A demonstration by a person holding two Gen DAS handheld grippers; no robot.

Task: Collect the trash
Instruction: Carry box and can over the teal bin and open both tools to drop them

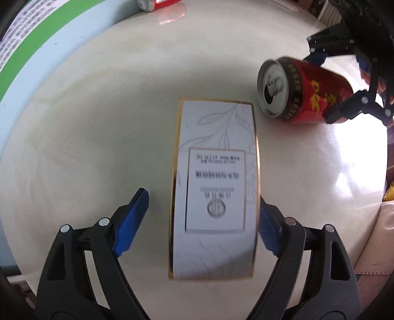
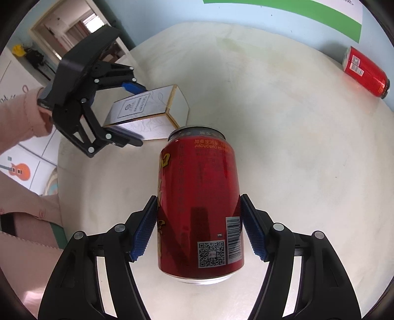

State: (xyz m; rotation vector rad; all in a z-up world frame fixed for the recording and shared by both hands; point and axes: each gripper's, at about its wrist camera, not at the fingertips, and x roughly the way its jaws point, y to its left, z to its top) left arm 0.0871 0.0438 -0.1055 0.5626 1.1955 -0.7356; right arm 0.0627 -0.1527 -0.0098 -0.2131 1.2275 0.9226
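Observation:
A white box with gold edges [image 1: 216, 187] lies between the fingers of my left gripper [image 1: 204, 221]; the right pad touches it and the left pad stands clear, so the gripper is open around it. The box also shows in the right wrist view [image 2: 145, 115], with the left gripper [image 2: 133, 113] astride it. A red drink can [image 2: 199, 206] lies on its side with my right gripper [image 2: 199, 229] shut on it. In the left wrist view the can [image 1: 303, 91] is at the right with the right gripper [image 1: 344, 81] on it.
A second red can [image 2: 367, 71] lies on its side at the far edge of the round cream table [image 2: 295, 160]; it also shows in the left wrist view [image 1: 157, 4]. A light blue wall with a green-banded poster [image 1: 32, 56] runs behind the table.

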